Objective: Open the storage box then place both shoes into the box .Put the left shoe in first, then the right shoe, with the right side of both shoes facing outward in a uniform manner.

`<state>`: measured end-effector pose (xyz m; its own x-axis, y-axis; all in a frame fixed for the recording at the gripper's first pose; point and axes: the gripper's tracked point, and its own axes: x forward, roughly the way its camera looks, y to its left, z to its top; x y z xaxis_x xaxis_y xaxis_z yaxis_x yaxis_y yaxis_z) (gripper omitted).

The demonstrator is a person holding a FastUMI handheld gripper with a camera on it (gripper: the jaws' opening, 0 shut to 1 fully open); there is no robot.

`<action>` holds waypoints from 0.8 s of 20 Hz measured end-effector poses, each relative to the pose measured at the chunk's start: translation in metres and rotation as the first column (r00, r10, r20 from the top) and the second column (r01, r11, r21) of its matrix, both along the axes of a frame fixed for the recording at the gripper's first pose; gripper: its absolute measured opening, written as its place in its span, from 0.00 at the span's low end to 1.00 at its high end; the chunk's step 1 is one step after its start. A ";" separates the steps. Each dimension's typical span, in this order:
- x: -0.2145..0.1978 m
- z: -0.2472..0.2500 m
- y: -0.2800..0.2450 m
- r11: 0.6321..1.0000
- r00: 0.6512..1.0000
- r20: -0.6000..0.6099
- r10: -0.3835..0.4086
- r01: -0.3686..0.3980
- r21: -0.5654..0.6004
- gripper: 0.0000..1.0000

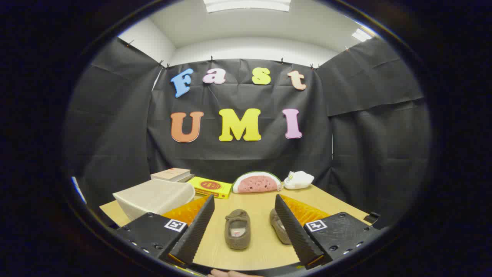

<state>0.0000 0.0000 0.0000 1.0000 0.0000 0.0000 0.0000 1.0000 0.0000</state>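
Note:
Two brown slipper-like shoes lie on the wooden table (253,200). One shoe (237,229) sits between my fingers, toe pointing away. The other shoe (277,227) lies to its right, partly hidden behind my right finger (296,231). The white translucent storage box (155,197) stands beyond my left finger (194,231), at the table's left side; I cannot tell whether its lid is up. My gripper (246,246) hangs open above the near edge of the table, with nothing held.
Along the back of the table stand a stack of books (172,175), a flat yellow box (210,187), a watermelon-slice plush (256,182) and a white plush toy (298,179). Black cloth walls close the booth on three sides.

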 end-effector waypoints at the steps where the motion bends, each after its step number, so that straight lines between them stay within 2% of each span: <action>1: 0.000 0.000 -0.001 1.000 1.000 -0.003 -0.001 0.001 0.002 0.96; 16: 0.010 -0.007 -0.022 1.000 0.999 -0.033 0.002 -0.001 0.025 0.96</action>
<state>0.0097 -0.0225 -0.0072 0.9995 0.0016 -0.0329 -0.0007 0.9997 0.0252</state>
